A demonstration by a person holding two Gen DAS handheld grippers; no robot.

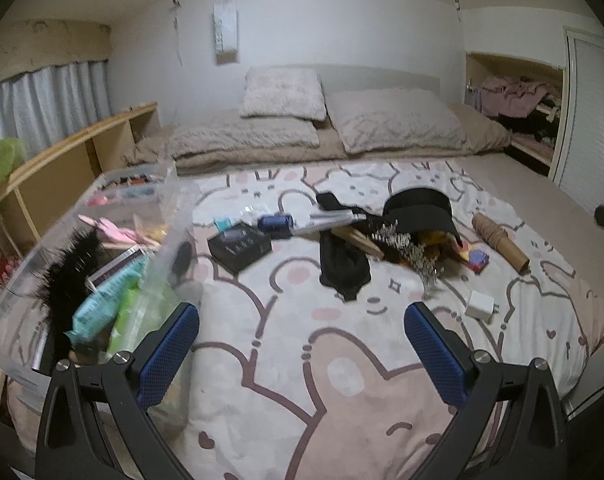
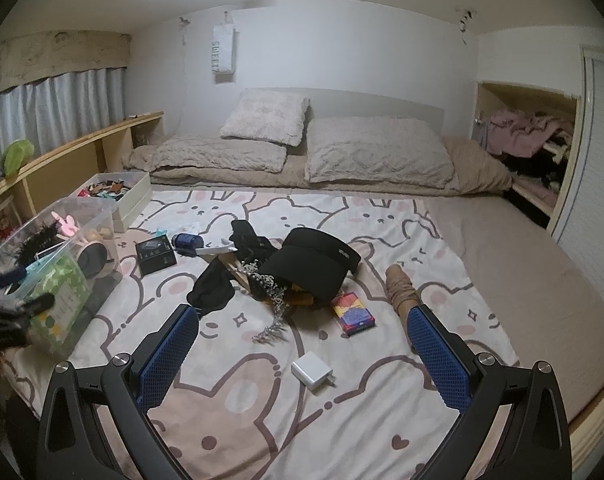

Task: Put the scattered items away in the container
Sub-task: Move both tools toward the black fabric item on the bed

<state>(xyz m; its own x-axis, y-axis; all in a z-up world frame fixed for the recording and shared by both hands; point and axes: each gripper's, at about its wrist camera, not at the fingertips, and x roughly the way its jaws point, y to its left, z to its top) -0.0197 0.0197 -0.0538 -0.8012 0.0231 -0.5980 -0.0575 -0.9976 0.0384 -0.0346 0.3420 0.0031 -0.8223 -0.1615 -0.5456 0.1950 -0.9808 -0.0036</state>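
Both tools are wide open and hold nothing. The left tool (image 1: 302, 340) and the right tool (image 2: 302, 344) hang over the near end of the bed (image 2: 521, 280). This looks like the gap between picks. The clear box (image 2: 98, 216) sits at the left, partly full. The white charger (image 2: 311, 370) lies nearest, just in front of the right tool. Next, I think, the right tool should dip down and pinch it.

Bare blanket (image 2: 302, 420) lies open in front of both grippers, with only the white charger (image 2: 311, 371) on it. Beyond that, the black visor cap (image 2: 313, 268), black cloth (image 2: 214, 290), dried sprig (image 2: 272, 300) and colourful box (image 2: 353, 314) crowd the middle. The clear container (image 2: 68, 248) blocks the left edge, and the bare mattress (image 2: 541, 280) on the right stays open.
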